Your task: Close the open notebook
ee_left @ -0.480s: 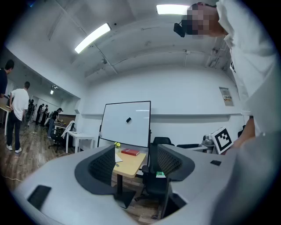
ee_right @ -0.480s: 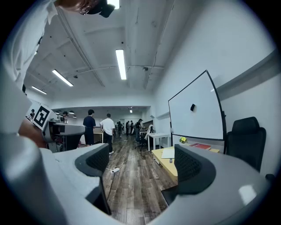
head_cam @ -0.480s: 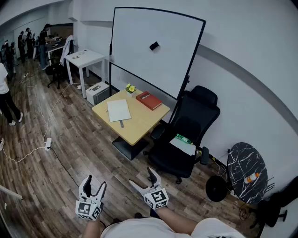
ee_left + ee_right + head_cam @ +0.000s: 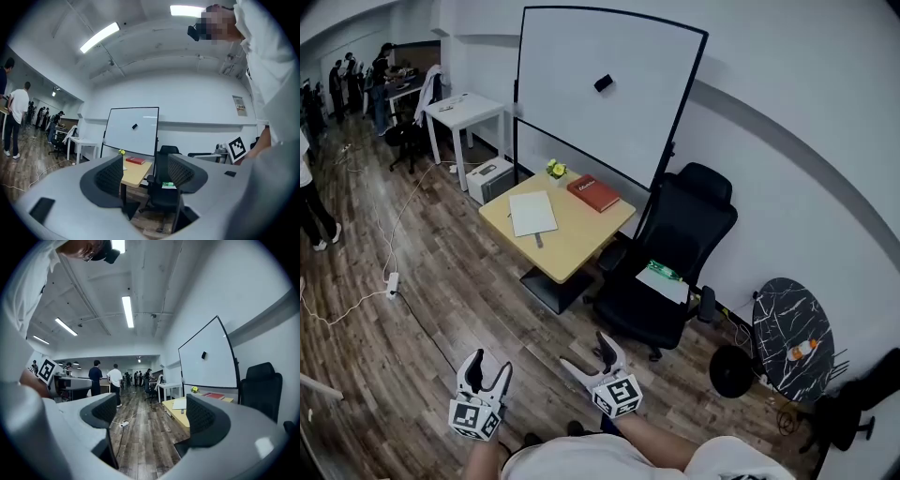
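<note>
A white notebook (image 4: 532, 213) lies flat on a small wooden table (image 4: 572, 246) far ahead of me, with a dark pen (image 4: 538, 241) just in front of it and a red book (image 4: 593, 194) behind it. In the right gripper view the notebook (image 4: 179, 403) shows as a pale slab on the table's edge. My left gripper (image 4: 492, 366) and right gripper (image 4: 584, 353) are low in the head view, over the wooden floor and well short of the table. Both are open and hold nothing. The left gripper (image 4: 145, 176) looks towards the table (image 4: 138, 171); the right gripper (image 4: 150, 416) looks along the room.
A black office chair (image 4: 670, 262) stands to the right of the table, a whiteboard (image 4: 600, 94) behind it. A grey box (image 4: 489, 178) and a white desk (image 4: 469, 111) sit to the left. A cable with a power strip (image 4: 392, 284) crosses the floor. People stand far left.
The table and room have slid slightly up and left in the head view. Both grippers keep their places low in the picture, still open.
</note>
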The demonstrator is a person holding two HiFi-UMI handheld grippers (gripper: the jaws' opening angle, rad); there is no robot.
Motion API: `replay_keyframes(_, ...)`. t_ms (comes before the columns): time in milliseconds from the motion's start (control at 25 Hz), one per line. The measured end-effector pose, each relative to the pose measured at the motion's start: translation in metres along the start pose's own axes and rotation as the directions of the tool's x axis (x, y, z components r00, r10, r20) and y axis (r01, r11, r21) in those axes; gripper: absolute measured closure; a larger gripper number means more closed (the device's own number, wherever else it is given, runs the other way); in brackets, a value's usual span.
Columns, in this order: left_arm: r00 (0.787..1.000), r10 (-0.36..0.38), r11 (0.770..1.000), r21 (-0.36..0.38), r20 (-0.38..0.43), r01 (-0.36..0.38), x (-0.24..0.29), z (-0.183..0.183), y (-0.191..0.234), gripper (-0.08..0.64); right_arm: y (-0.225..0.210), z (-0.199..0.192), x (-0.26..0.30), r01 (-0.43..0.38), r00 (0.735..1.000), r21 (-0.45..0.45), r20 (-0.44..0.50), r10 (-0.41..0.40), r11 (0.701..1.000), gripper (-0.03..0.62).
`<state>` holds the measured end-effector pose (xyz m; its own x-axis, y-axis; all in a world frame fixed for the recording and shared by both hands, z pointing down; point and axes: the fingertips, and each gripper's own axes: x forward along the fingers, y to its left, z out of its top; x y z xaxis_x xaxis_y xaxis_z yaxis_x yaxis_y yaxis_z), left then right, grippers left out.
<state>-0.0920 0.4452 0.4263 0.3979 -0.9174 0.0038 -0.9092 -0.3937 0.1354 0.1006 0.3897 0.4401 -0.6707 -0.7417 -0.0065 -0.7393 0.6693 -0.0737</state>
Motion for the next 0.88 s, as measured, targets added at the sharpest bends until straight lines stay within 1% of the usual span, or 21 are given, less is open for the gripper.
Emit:
replay_keyframes(240, 1.000, -0.004, 1.000, -0.009, -0.015, 0.004, -0.002, -0.004, -0.012, 0.275, -0.010, -0.002, -0.012, 0.017, 1.000, 0.013, -0.010, -0.017, 1.000, 0.120)
replay_keyframes(400, 1.000, 0.008, 1.000, -0.014, -0.011, -0.008, -0.004, -0.008, -0.014, 0.275, -0.017, 0.000, -0.017, 0.029, 1.000, 0.008, -0.009, -0.029, 1.000, 0.120)
replay_keyframes(520, 1.000, 0.019, 1.000, 0.000, -0.007, -0.019, -0.002, -0.007, -0.016, 0.275, -0.025, 0.001, -0.022, 0.043, 0.999, -0.013, -0.003, -0.044, 0.999, 0.120)
replay_keyframes(640, 0.999, 0.031, 0.999, 0.008, -0.008, -0.031, -0.001, -0.003, -0.018, 0.276, -0.033, -0.001, -0.026, 0.056, 0.998, 0.000, 0.000, -0.056, 0.998, 0.120)
replay_keyframes(880, 0.999, 0.037, 0.999, 0.010, -0.024, -0.037, -0.001, -0.007, -0.030, 0.276, -0.044, -0.007, -0.037, 0.041, 0.999, 0.013, -0.003, -0.041, 0.999, 0.120)
